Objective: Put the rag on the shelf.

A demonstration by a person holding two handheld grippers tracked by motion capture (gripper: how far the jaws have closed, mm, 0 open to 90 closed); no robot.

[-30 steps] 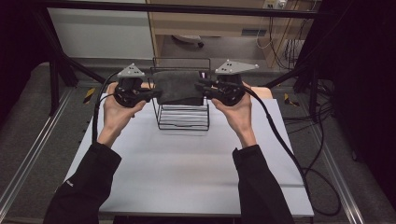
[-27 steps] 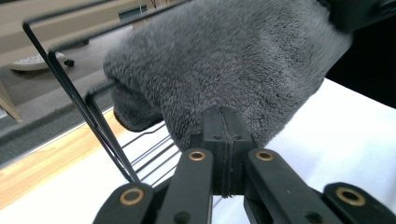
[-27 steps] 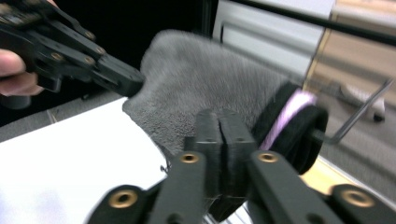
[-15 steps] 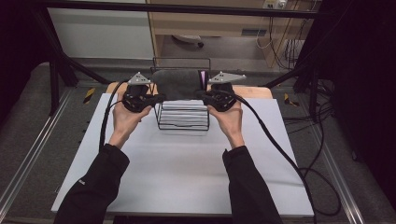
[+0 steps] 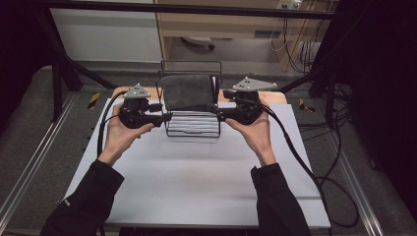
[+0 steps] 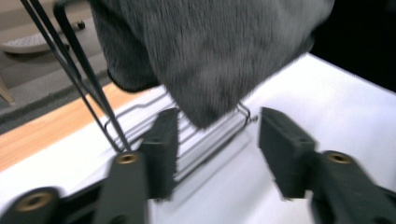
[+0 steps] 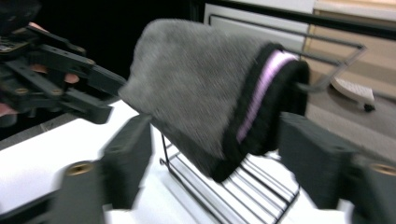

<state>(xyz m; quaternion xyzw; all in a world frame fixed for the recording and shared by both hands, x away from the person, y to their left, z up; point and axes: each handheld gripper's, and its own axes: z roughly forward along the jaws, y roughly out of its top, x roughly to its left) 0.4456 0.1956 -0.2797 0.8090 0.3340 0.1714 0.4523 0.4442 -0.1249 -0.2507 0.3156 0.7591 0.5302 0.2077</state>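
Grey towel [image 5: 187,92], edged in black and lilac, draped over the top bar of the black wire rack [image 5: 193,125] at upper centre of the white surface [image 5: 196,182]. Your left claw [image 5: 167,117] and right claw [image 5: 215,111] flank it, each with jaws apart and gripping nothing. The step in hand appears to be letting go after hanging; next, you would draw both claws outward without snagging the cloth.
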